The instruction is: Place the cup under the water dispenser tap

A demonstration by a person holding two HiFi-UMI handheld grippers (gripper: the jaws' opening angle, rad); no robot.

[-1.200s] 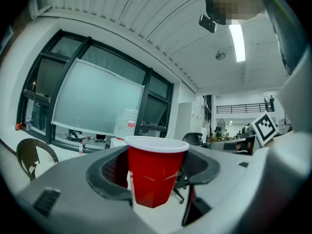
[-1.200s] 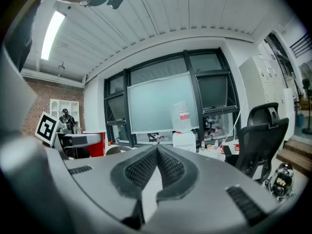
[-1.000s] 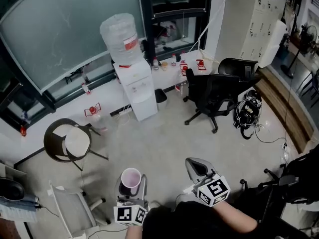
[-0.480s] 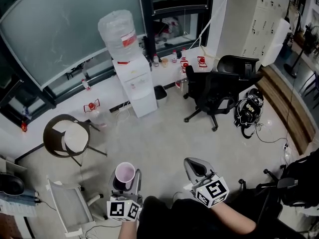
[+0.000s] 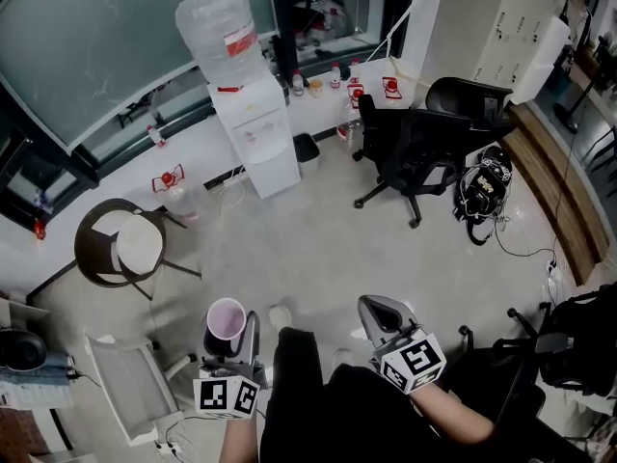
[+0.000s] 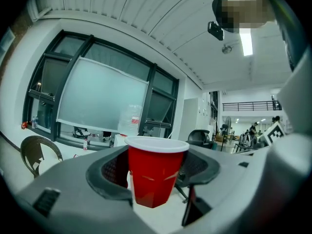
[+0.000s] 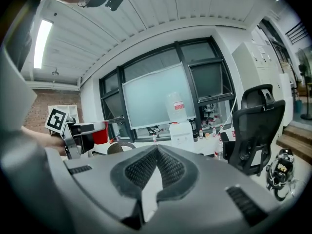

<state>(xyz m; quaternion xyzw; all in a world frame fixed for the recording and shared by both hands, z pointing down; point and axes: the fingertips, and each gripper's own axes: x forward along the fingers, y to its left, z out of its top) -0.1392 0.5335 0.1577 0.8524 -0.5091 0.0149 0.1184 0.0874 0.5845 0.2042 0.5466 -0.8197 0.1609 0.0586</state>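
A round brown chair (image 5: pixel 123 252) stands ahead and to the left of the left hand-held gripper (image 5: pixel 229 338). That hand-held gripper has its jaws spread wide and clamped on the sides of a red cup (image 6: pixel 156 172), which it holds upright, mouth up, above the floor (image 5: pixel 318 249). The water dispenser (image 5: pixel 253 135), with a bottle on top, stands well ahead of the cup by the window. The right hand-held gripper (image 7: pixel 156 150) has its jaws closed tip to tip with nothing between them. A black office chair (image 5: pixel 416 167) stands well ahead of it, slightly right.
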